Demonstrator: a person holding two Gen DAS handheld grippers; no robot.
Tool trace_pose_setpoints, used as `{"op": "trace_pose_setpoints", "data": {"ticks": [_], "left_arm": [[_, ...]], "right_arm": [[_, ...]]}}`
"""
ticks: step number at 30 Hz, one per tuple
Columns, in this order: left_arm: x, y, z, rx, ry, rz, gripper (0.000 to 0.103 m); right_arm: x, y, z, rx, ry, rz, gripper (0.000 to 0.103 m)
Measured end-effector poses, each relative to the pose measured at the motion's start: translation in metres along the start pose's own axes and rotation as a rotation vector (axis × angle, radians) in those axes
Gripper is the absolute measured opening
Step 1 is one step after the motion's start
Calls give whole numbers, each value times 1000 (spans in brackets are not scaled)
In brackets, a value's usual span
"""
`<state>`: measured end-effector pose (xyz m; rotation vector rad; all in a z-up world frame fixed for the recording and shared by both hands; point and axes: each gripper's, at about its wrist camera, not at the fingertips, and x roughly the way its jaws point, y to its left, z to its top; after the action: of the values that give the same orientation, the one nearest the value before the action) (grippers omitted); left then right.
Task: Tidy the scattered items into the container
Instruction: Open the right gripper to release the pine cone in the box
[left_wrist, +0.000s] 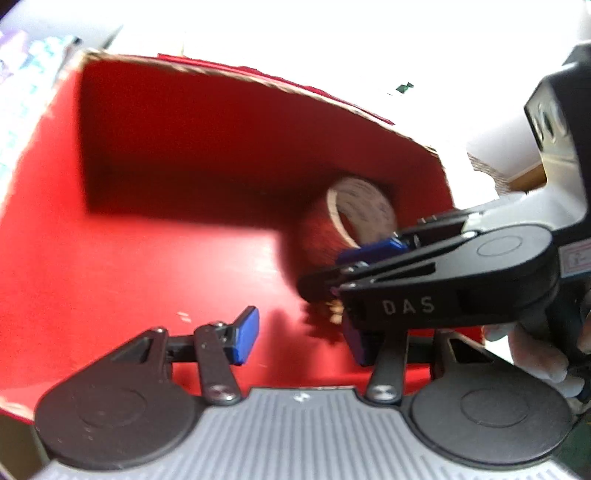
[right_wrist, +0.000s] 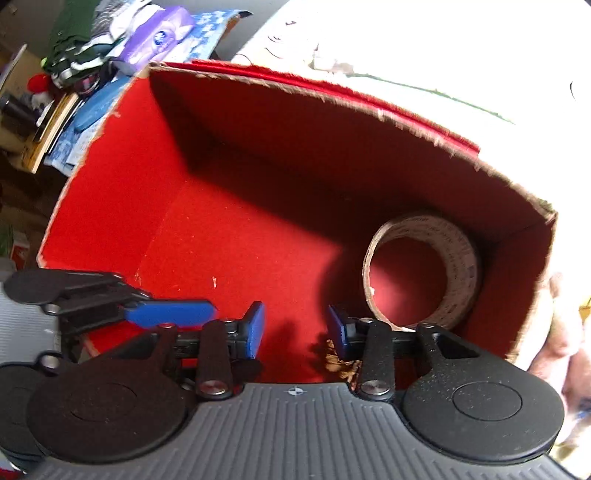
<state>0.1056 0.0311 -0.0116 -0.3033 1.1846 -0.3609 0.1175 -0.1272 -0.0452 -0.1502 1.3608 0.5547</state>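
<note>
Open-topped cardboard box lined in red felt, with ragged brown cut edges along its rim; sun falls across part of its floor and the far walls lie in shadow. Inside, in the corner to my right, a roll of pale brown paper tape with small printed lettering lies tilted against the wall, its hollow core facing up toward me. A small scrap of brown debris rests on the floor near the front wall.
</note>
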Motion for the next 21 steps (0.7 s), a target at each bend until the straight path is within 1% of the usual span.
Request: {"op": "trace_pose_setpoints", "data": {"ticks": [4, 7, 10, 13, 14, 15, 16, 17, 19, 20, 21], "left_arm": [[2, 2, 2, 23, -11, 74, 52], [10, 0, 2, 48, -10, 132, 52], [17, 2, 2, 51, 10, 142, 54], [26, 4, -2, 56, 36, 152, 55], [25, 3, -3, 64, 32, 156, 56], [24, 1, -6, 75, 27, 155, 63], [24, 1, -9, 91, 32, 151, 67], [23, 1, -12, 96, 17, 153, 67], [21, 1, -13, 95, 13, 153, 67], [20, 2, -13, 92, 16, 154, 67], [20, 2, -13, 90, 18, 156, 67]], "right_arm": [[6, -1, -1, 44, 26, -22, 41], [12, -6, -10, 75, 66, -43, 41], [11, -6, -19, 66, 54, -31, 38], [14, 1, -28, 28, 39, -59, 37], [16, 4, -32, -3, 38, -81, 35], [18, 8, -35, -36, 39, -102, 34], [19, 10, -32, -67, 39, -119, 31], [21, 11, -29, -95, 40, -134, 28], [23, 12, -34, -134, 41, -160, 12], [24, 12, -35, -143, 44, -164, 8], [24, 11, -37, -151, 49, -164, 1]]}}
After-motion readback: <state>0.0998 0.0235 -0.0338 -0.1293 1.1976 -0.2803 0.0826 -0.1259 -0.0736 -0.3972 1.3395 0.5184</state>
